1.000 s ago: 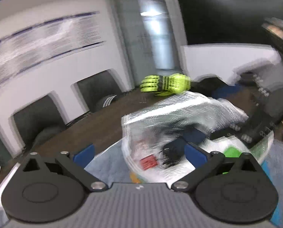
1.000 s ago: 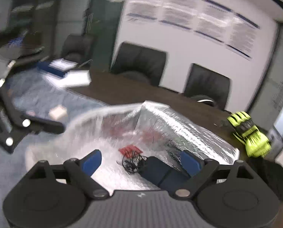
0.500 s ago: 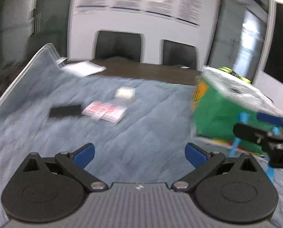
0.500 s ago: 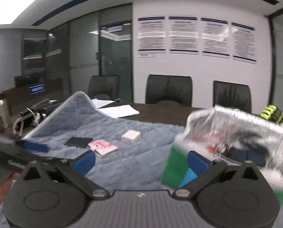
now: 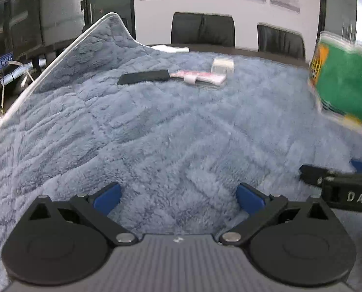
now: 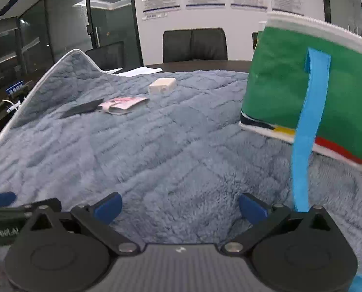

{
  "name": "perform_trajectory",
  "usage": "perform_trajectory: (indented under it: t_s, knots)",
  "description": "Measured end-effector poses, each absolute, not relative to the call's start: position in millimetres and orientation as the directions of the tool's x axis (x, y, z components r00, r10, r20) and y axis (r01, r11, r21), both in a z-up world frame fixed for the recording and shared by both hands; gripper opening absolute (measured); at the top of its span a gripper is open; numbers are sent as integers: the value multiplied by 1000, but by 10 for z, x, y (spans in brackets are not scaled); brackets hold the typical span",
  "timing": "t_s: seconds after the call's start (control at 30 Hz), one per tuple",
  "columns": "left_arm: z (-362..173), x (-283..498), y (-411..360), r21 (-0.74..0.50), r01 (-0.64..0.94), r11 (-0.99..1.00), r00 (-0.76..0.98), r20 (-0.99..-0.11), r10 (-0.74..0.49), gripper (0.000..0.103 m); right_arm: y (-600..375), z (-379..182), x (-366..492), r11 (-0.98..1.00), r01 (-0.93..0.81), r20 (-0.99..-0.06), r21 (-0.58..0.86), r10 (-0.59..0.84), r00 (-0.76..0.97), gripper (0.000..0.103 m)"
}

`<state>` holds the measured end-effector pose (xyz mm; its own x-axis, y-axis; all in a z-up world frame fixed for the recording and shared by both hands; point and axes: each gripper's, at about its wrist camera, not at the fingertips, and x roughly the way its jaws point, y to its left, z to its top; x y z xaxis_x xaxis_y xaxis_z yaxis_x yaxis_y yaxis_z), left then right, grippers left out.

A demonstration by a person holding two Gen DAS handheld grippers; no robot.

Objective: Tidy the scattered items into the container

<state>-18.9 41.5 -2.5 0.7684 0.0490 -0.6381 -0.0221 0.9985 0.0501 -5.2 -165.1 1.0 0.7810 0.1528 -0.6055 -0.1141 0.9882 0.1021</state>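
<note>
Green insulated bag, zipper-edged with a blue strap hanging down its side, stands on the right of the blue-grey blanket. Far across the blanket lie a flat black item, a pink-and-white packet touching its end, and a white charger block just behind. Left gripper and right gripper both hover wide apart, empty, with bare blanket between them and those items. Black chairs line the wall.
</note>
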Motion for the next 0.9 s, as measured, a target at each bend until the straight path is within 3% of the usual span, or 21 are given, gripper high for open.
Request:
perform_trajectory:
  t_s: [0.23, 0.9]
  knots:
    - [-30, -186, 426, 45, -25, 999, 770, -637, 48, 103, -1581, -23, -40, 994, -103, -637, 33, 100, 765, 103]
    - [-38, -188, 426, 51, -25, 998, 771, -635, 52, 103, -1598, -22, -38, 993, -108, -634, 45, 112, 765, 103]
